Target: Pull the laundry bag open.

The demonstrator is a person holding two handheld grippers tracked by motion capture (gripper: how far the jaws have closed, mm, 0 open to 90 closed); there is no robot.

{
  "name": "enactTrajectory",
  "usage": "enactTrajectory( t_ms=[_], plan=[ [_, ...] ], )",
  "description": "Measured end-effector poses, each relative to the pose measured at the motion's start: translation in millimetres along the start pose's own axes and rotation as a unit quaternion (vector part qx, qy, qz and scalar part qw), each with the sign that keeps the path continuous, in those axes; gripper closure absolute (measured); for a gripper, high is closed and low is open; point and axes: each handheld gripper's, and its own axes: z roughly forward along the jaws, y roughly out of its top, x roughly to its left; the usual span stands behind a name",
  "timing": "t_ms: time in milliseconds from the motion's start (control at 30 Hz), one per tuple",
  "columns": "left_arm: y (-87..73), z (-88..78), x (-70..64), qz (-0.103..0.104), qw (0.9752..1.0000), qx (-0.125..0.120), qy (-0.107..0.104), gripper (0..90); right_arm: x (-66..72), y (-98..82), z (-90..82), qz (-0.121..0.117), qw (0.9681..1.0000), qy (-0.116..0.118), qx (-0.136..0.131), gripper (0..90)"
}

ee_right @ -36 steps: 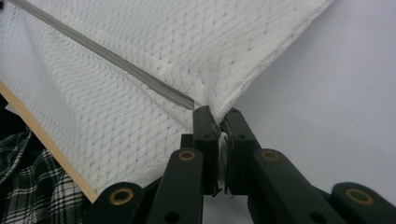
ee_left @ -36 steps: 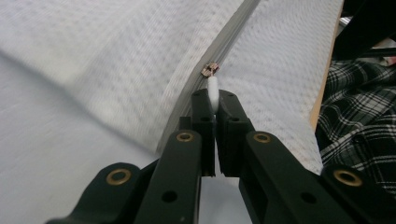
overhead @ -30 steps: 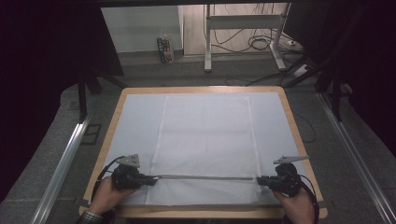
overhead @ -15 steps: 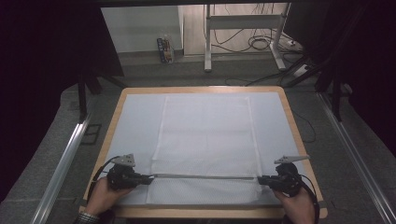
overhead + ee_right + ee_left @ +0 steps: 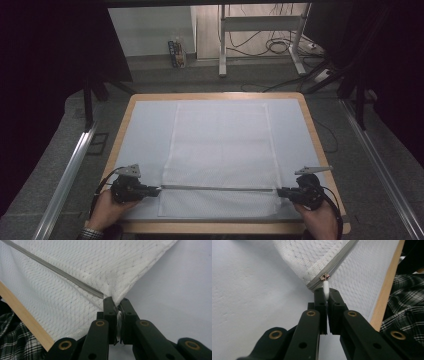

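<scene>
A white mesh cover (image 5: 220, 145) lies flat on the pale mat (image 5: 145, 130), with a grey zipper (image 5: 217, 188) running across its near end. My left gripper (image 5: 157, 190) is at the zipper's left end. In the left gripper view its jaws are shut (image 5: 327, 293) on the white zipper pull (image 5: 326, 286), which hangs from the metal slider (image 5: 324, 277). My right gripper (image 5: 280, 190) is at the zipper's right end. In the right gripper view it (image 5: 116, 302) is shut on the cover's corner, where the zipper (image 5: 62, 273) stops.
The wooden table rim (image 5: 310, 130) frames the mat, and its near edge (image 5: 387, 287) is close behind both grippers. A person's checked sleeve (image 5: 407, 302) lies beyond that edge. Metal rails (image 5: 65, 180) flank the table on the floor. Desk legs and cables (image 5: 260, 45) stand at the back.
My left gripper has shifted slightly to the left with the zipper pull in it. The right gripper has stayed where it was.
</scene>
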Motion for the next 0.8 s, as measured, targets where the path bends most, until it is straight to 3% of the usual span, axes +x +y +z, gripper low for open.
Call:
enactTrajectory(
  t_ms=[300,400,467,567,700,800],
  plan=[
    [-1.4,-3.3,0.8,-0.001,1.0,0.001,0.002,87.5,-0.7,0.6,1.0,0.0,1.0,0.003,0.001,84.9],
    [-2.3,-4.0,1.6,-0.004,0.9997,0.013,0.019,87.5,-1.0,0.6,1.2,0.0,1.0,0.004,0.002,84.9],
    [-3.9,-5.0,3.5,-0.011,0.9998,0.005,0.013,87.5,-1.5,0.4,1.0,0.003,1.0,0.003,0.003,84.9],
    [-3.5,-3.8,2.9,-0.009,0.9998,0.015,0.014,87.5,-0.7,0.5,2.1,0.001,1.0,0.0,0.006,84.9],
    [-4.1,-1.1,3.7,-0.021,0.9992,0.031,-0.009,87.0,-1.7,-0.8,3.9,0.003,0.9999,0.003,0.011,84.1],
    [-4.4,0.3,1.6,-0.021,0.9989,0.041,-0.01,86.7,-0.7,-1.7,5.5,-0.001,0.9998,0.002,0.017,83.5]
  ],
)
